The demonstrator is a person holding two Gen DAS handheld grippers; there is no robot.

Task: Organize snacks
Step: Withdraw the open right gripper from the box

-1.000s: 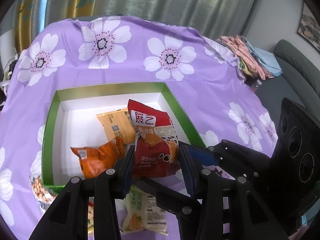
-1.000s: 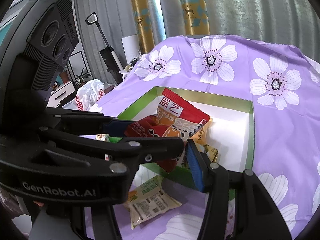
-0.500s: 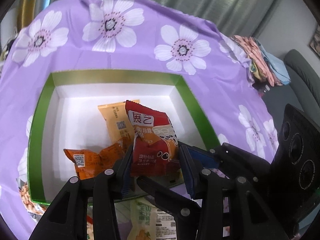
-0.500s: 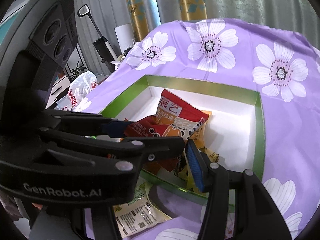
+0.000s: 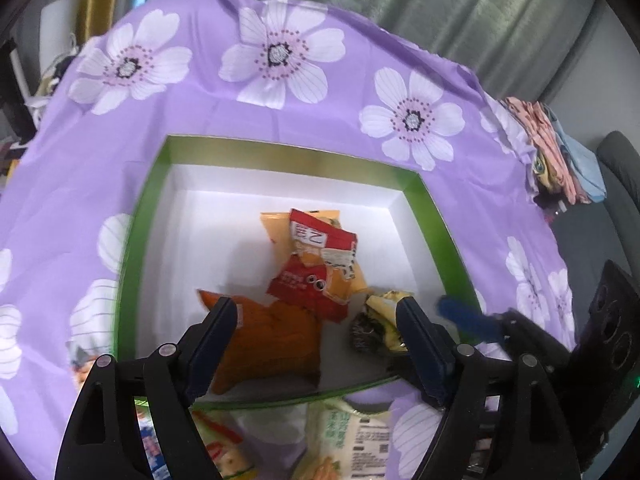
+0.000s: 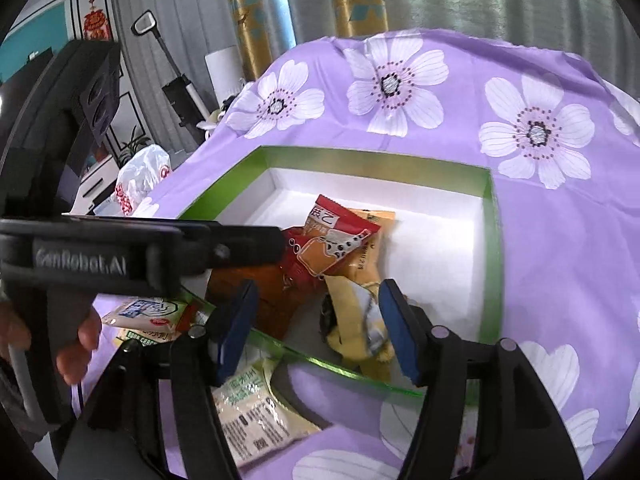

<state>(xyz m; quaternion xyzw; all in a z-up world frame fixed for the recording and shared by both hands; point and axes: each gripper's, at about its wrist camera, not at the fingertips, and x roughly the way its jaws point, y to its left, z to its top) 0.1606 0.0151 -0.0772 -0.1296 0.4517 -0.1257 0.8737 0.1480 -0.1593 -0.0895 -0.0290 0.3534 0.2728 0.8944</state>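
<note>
The orange packet (image 5: 272,344) is partly hidden behind a gripper finger (image 5: 212,344); the pale green packet (image 5: 352,444) is cut off at the bottom edge.

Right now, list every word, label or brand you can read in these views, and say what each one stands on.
"GenRobot.AI": raised lettering on the left gripper body, seen from the right wrist view.
"展乙": white label on the red snack packet lying in the green box.
Smaller print on the red packet: too blurred to read.
Pale green packet in front of the box: Chinese print, too blurred.
White and blue packet: lettering too small.
</note>
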